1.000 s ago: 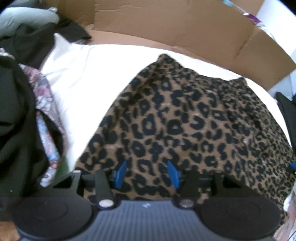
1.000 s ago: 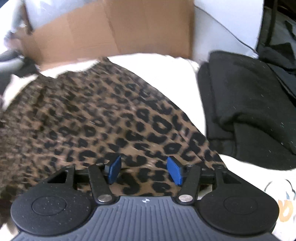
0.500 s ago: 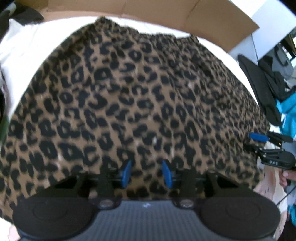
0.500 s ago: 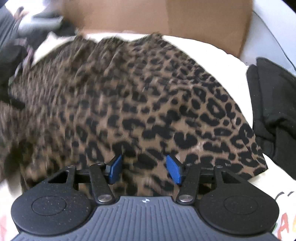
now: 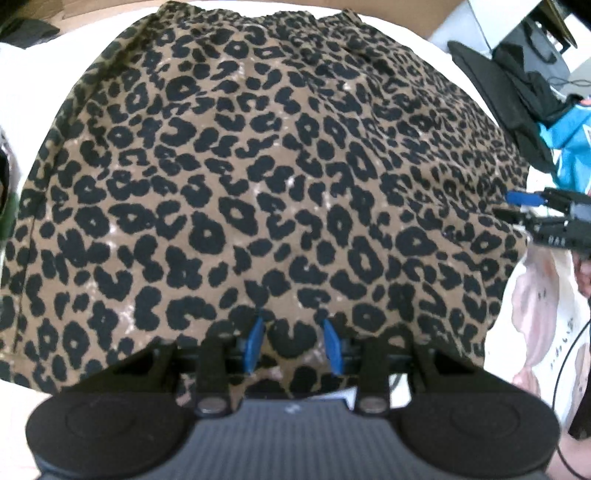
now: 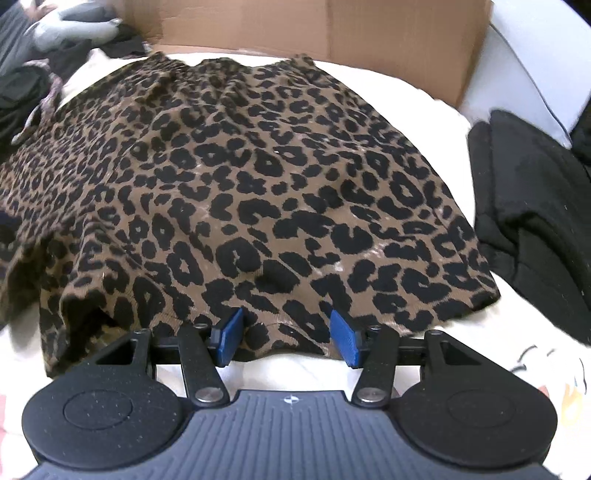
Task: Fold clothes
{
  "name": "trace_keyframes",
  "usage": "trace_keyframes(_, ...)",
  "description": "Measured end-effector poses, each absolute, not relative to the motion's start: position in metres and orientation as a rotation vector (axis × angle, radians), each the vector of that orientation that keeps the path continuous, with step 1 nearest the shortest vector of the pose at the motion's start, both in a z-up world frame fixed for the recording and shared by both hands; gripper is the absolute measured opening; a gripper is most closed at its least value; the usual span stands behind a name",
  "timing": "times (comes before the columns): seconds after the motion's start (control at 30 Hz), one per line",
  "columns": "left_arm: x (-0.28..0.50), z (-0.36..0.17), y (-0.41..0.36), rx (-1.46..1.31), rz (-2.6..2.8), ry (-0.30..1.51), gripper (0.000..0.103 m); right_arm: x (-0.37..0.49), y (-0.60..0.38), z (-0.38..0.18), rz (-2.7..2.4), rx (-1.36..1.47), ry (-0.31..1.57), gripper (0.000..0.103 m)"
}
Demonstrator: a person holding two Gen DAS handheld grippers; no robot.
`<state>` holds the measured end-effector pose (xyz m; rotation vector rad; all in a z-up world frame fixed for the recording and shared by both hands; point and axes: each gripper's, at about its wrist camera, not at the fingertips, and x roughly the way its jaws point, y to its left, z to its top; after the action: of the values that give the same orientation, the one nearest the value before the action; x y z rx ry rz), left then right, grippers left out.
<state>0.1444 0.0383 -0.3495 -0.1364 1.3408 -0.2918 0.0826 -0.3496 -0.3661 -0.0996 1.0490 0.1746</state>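
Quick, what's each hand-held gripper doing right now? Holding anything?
Left hand-held gripper: open over the leopard-print garment, holding nothing.
Right hand-held gripper: open at the garment's near edge, holding nothing.

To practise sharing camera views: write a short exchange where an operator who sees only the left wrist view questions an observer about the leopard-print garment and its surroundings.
Operator: Is the right gripper clamped on the hem?
Observer: No. The right gripper is open, its fingers apart at the leopard-print garment's near hem.
Operator: What lies at the far left corner?
Observer: A grey garment lies on top of dark clothes.
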Motion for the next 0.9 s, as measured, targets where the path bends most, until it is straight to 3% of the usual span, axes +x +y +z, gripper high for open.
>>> trace_keyframes(0.4, 0.217, -0.302, 0.059, -0.147, -0.220, 1.159, 0.036, 0.122, -0.360, -0.339, 0.123, 0.055, 0.932, 0.056)
trace_keyframes(0.9, 0.308, -0.312, -0.001, -0.200, -0.309, 1.026, 0.036, 0.163, -0.357, -0.340, 0.088, 0.049, 0.909, 0.056)
